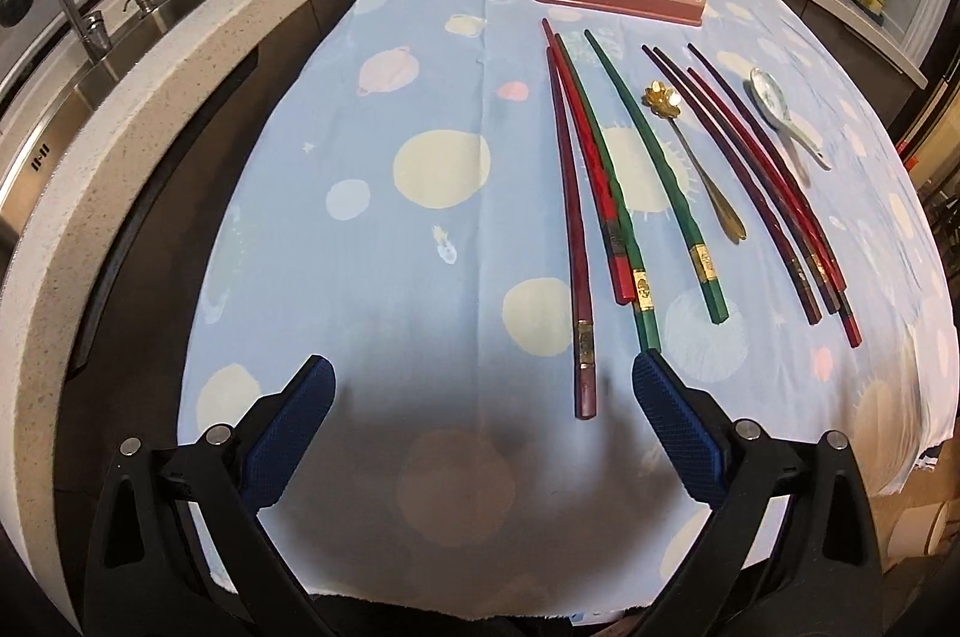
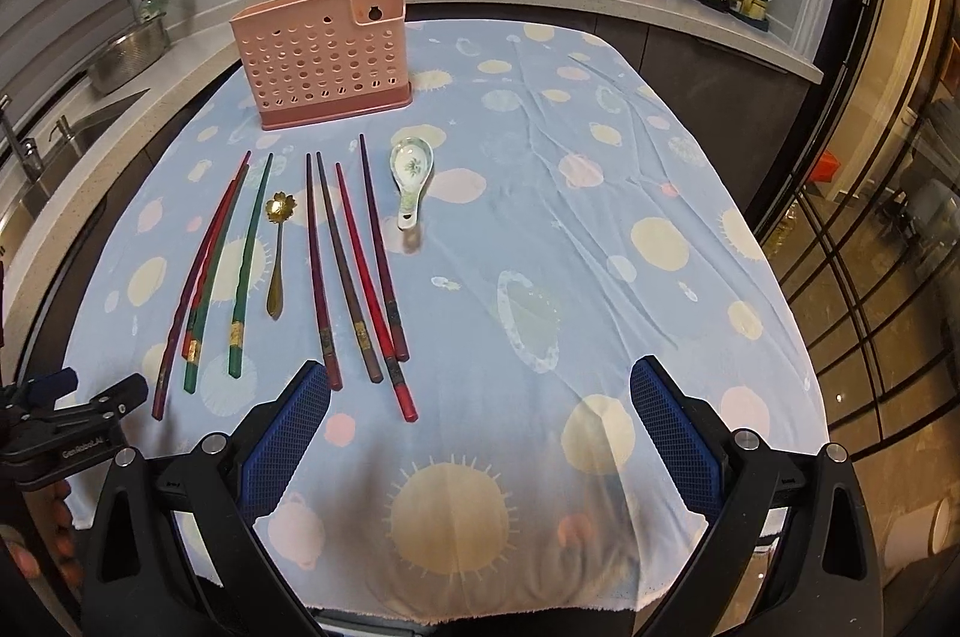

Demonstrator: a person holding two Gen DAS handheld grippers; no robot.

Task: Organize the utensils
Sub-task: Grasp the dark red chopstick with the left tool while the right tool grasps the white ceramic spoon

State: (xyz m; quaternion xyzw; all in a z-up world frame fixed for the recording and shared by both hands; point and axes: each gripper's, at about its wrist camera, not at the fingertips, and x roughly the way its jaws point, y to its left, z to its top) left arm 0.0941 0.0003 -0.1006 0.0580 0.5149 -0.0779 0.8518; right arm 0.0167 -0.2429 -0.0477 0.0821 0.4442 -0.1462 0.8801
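Hovering both my left gripper (image 1: pixel 483 385) and right gripper (image 2: pixel 480 388) spread and empty, I am eyeing near chopsticks (image 2: pixel 354 265), lined up for the far pink holder (image 2: pixel 327 64).

Only "GenRobot.AI" reads, printed on the left gripper (image 2: pixel 78 397) body

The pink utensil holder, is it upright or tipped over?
Upright: the pink utensil holder stands on its base on the tablecloth, opening upward.
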